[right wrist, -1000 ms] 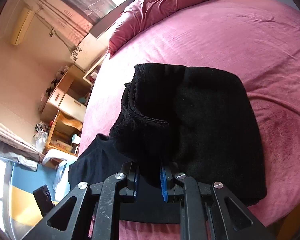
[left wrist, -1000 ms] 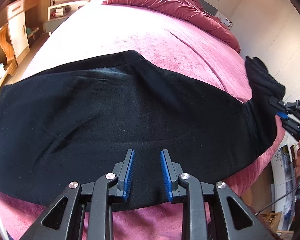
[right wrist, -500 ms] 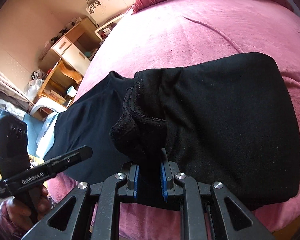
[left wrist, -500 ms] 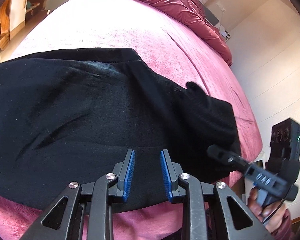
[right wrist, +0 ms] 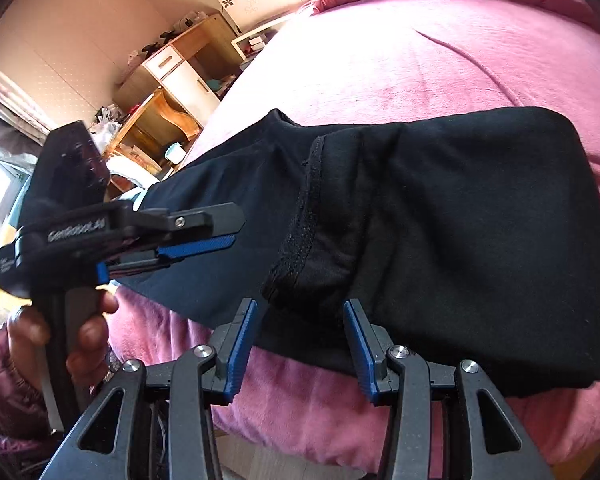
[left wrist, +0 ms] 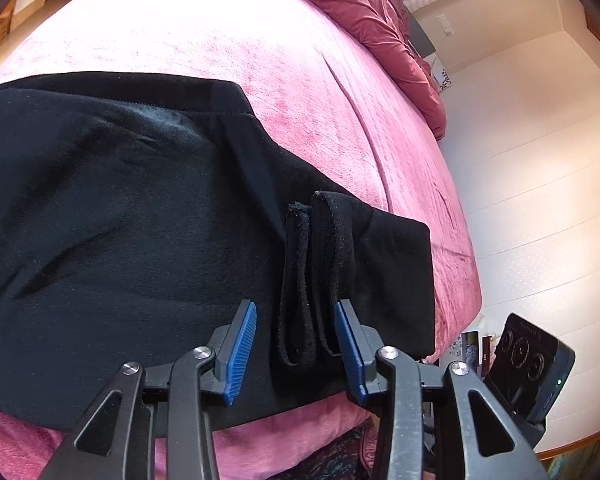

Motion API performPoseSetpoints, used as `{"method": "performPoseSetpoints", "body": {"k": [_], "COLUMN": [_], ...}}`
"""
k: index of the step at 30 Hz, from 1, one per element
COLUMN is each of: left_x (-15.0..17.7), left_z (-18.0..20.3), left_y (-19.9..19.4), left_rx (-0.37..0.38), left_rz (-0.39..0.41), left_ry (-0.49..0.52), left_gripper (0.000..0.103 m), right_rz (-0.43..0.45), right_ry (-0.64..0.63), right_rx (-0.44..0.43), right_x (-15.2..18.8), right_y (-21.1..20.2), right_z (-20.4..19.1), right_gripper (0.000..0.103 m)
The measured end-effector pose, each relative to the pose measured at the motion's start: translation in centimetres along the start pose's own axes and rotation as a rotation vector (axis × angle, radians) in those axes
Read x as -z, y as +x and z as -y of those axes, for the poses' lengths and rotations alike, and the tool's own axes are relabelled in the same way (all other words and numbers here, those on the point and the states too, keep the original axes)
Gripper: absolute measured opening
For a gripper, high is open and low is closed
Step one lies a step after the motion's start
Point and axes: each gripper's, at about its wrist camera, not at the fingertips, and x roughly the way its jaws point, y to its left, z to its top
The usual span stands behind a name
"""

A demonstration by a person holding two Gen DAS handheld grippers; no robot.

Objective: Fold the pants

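Black pants (left wrist: 120, 220) lie across the pink bed (left wrist: 220, 32), with the leg end folded back over them. The folded cuffs (left wrist: 312, 272) rest on top near the bed's front edge. My left gripper (left wrist: 296, 344) hovers just in front of the cuffs, jaws opening and pads clear of the cloth. In the right wrist view the cuff hem (right wrist: 300, 232) lies just beyond my right gripper (right wrist: 300, 340). Its jaws are opening and no longer press the fabric. The left gripper (right wrist: 232, 232), held by a hand (right wrist: 88, 320), is over the pants at the left.
A maroon duvet (left wrist: 380, 12) is bunched at the head of the bed. A pale wall (left wrist: 540, 160) runs close along the right side. A wooden desk with shelves (right wrist: 172, 76) stands beyond the far side. The right device's body (left wrist: 528, 364) hangs past the bed corner.
The right gripper carried the leg cuffs leftward over the pants, laid them down and let go. Both grippers' jaws have widened, and the left gripper has shifted to face the cuffs.
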Motion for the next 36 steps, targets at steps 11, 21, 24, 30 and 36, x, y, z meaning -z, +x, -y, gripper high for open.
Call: {"method": "performPoseSetpoints", "body": {"k": [11,21,24,30,36], "left_x": [-0.4,0.0,0.0,-0.6,0.1], "left_z": [3.0,3.6,3.7,4.2,1.6], "left_y": [2.6,6.4,5.2,0.0,0.2], "left_rx": [-0.030,-0.149,-0.102,0.009,-0.116], "left_rz": [-0.059,-0.122,-0.092,0.023,-0.004], "left_ry": [0.055,0.086,0.101,0.130,0.149], "left_gripper": [0.049,0.022,0.018,0.017,0.017], "right_rz": [0.070,0.069,0.077,0.110,0.084], "right_ry": [0.172,0.351,0.335,0.259,0.214], "right_rx": [0.178,0.310,0.331,0.438,0.435], "right_x": [4.8,8.3,7.4,5.6,4.9], "right_y": [-6.8,-8.6,-7.5,-6.0,-4.5], "right_z": [6.3,12.5,12.6,11.8,11.5], "right_gripper": [0.046,0.048,0.051,0.054,0.020]}}
